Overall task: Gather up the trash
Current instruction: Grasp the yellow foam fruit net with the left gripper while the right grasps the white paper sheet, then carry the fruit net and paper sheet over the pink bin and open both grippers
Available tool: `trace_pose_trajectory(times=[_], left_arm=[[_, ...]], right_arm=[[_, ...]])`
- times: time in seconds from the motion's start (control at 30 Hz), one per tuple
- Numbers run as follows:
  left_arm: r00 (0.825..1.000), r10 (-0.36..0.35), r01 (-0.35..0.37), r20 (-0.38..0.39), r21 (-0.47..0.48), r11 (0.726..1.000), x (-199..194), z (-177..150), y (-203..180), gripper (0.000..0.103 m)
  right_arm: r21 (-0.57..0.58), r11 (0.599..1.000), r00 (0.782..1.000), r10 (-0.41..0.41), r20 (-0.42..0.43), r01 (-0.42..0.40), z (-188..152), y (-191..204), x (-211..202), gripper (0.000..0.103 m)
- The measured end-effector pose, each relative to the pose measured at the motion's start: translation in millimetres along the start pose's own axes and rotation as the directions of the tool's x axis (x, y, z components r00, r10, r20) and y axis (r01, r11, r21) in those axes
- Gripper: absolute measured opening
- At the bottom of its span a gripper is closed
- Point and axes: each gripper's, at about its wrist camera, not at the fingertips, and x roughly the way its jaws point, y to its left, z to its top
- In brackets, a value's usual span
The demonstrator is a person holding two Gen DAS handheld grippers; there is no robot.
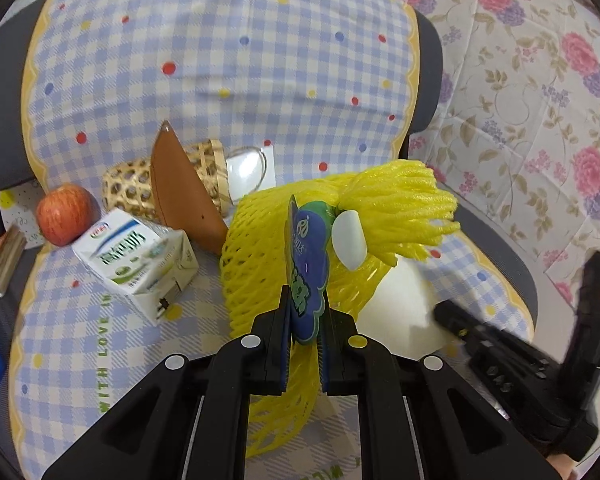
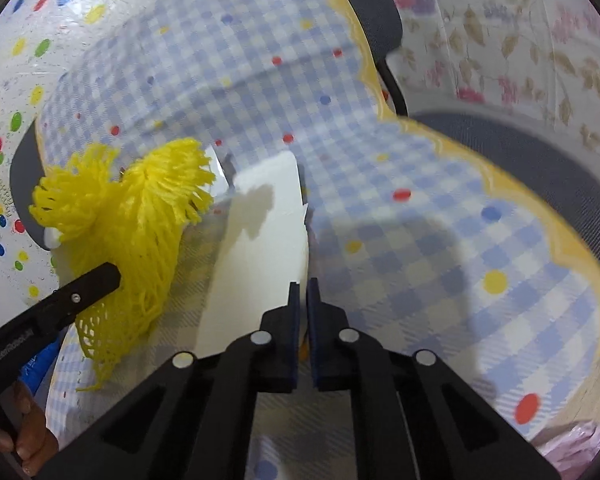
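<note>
The left gripper [image 1: 305, 300] pinches a blue-green wrapper [image 1: 306, 264] and yellow foam net [image 1: 260, 248], raised above the chair cushion [image 1: 220, 60]. Beside the net lies a white sheet [image 2: 260, 240]; the right gripper [image 2: 303, 292], nearly closed, touches its edge. Left of the net: milk carton [image 1: 140, 260], wicker basket [image 1: 136, 188], contents unclear.

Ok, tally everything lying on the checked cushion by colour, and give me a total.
Yellow: 1, foam net
White: 3, milk carton, paper sheet, clear-white packet
Red: 1, apple
Brown: 2, wicker basket, leather pouch
Blue-green: 1, wrapper, held in the left jaws
Total: 8
</note>
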Motion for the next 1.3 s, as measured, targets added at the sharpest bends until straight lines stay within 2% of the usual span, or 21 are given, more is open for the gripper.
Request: trace_pose_trajectory(times=[0.17,0.43,0.6,0.8,0.9,1.13,1.3], left_arm=[[0.998,-0.021,0.021,0.052,-0.001,1.0,-30.0,5.2,-6.5,0.012],[0.994,-0.06,0.058,0.087,0.023,0.998,-68.8,-3.6,-27.8,0.012],[0.991,-0.106,0.1,0.08,0.071,0.992,-81.5,-21.8,-51.7,0.012],[0.979,-0.194,0.187,0.055,0.122,0.975,-92.3,-43.4,-82.1,0.012],[0.969,-0.243,0.234,0.044,0.153,0.96,-100.3,-55.0,-99.4,0.012],[0.941,-0.338,0.332,-0.011,0.218,0.918,-110.6,-82.6,-137.4,0.012],[0.91,-0.41,0.412,-0.071,0.28,0.867,-114.7,-106.9,-178.1,0.012]], right_arm=[[-0.104,0.992,0.992,-0.053,0.114,0.065,15.6,17.7,-54.6,0.002],[-0.152,0.983,0.985,-0.083,0.151,0.106,5.0,22.0,-115.2,0.002],[-0.154,0.978,0.979,-0.112,0.169,0.138,-10.8,19.8,-147.6,0.002],[-0.14,0.964,0.96,-0.195,0.202,0.225,-34.2,6.9,-194.7,0.002],[-0.125,0.95,0.943,-0.256,0.211,0.285,-47.7,-2.0,-217.9,0.002],[-0.08,0.899,0.887,-0.406,0.219,0.431,-82.9,-25.6,-266.7,0.002],[-0.041,0.859,0.845,-0.492,0.208,0.51,-109.8,-41.5,-293.3,0.002]])
